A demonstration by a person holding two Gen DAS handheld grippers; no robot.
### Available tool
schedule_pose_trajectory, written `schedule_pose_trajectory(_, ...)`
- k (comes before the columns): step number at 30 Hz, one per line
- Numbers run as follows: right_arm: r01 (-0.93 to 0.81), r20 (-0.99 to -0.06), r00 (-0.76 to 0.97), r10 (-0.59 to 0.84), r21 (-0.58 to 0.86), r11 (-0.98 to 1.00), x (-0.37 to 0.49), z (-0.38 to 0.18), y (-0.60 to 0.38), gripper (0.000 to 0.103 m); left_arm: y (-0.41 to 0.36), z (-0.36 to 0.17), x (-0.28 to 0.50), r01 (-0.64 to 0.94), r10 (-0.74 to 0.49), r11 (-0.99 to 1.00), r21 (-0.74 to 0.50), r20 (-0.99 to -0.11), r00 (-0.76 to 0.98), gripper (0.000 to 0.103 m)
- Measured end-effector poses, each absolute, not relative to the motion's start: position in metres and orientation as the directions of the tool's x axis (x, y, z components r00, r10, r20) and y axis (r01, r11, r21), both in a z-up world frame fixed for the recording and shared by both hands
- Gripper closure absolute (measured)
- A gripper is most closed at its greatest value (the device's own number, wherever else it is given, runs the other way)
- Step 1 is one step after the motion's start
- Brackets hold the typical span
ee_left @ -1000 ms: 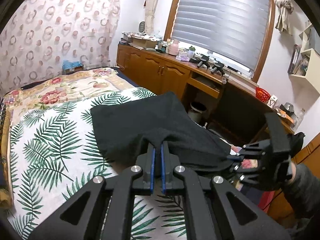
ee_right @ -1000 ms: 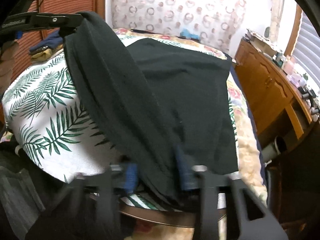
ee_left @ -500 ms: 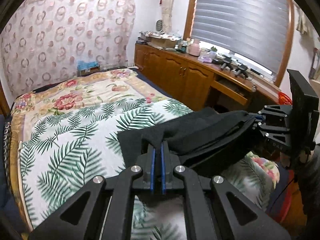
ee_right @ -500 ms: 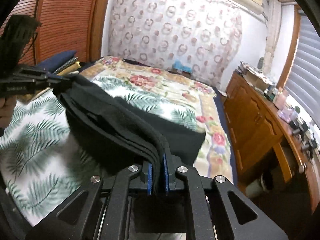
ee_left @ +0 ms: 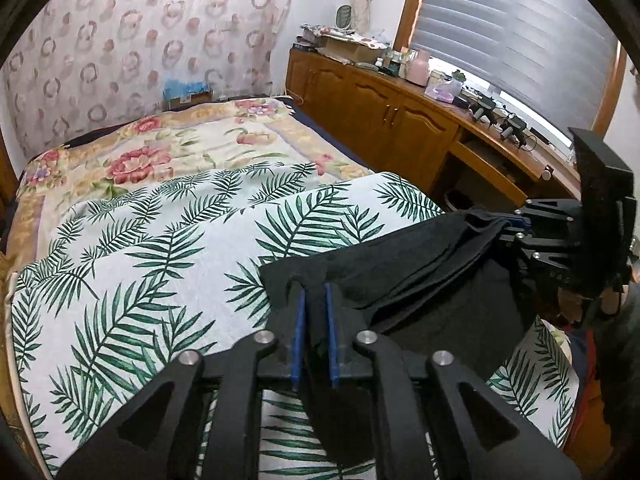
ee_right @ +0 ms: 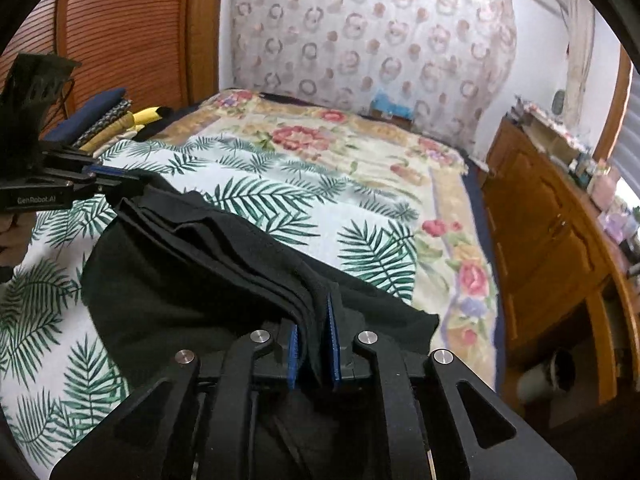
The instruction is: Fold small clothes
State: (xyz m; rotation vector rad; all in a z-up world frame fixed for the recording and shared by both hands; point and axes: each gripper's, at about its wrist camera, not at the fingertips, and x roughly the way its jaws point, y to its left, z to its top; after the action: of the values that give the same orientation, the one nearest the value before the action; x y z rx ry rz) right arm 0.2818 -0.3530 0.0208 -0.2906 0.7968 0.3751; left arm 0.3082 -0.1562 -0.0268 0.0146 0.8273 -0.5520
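A black garment point(ee_left: 440, 272) lies folded in several layers across the near corner of the palm-leaf sheet point(ee_left: 160, 260). My left gripper point(ee_left: 314, 292) is at its near-left corner. Its jaws are opening: the blue pads stand slightly apart, with a strip of the cloth loose between them. In the left wrist view my right gripper point(ee_left: 516, 226) is pinched on the bunched far end. In its own view the right gripper point(ee_right: 314, 300) is shut on the layered edge of the garment point(ee_right: 180, 280), its jaws easing slightly. The left gripper point(ee_right: 108, 178) shows at the far-left end.
A wooden cabinet run point(ee_left: 380, 108) with a cluttered top lines the bed's right side under the window blind. A floral blanket point(ee_left: 160, 148) covers the far half of the bed. Folded textiles point(ee_right: 112, 116) are stacked at the far-left edge. A round bin point(ee_right: 548, 372) stands on the floor.
Both grippers swept the spread black garment back over itself into a narrow layered fold, which now rests low on the sheet. The gap between the left pads has widened.
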Motion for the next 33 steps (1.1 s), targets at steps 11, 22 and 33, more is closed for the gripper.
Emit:
schedule_pose_trajectory(11, -0.376, -0.708, 0.677, 0.200, -0.099, 0.921, 0.326, 0.036, -0.365, 0.081, -0.149, -0.020, 0.306, 0.494, -0.487, 0.844, -0.211, -0.686, 0.540, 0.061)
schedule_pose_trajectory(22, -0.273, -0.671, 0.727, 0.145, -0.090, 0.958, 0.322, 0.069, -0.391, 0.069, -0.171, -0.043, 0.324, 0.514, -0.442, 0.844, -0.153, -0.742, 0.504, 0.061)
schedule_pose_trajectory(33, -0.326, -0.756, 0.634, 0.164, -0.069, 0.943, 0.272, 0.038, -0.387, 0.060, -0.169, -0.062, 0.354, 0.473, -0.419, 0.864, -0.172, -0.765, 0.488, 0.061)
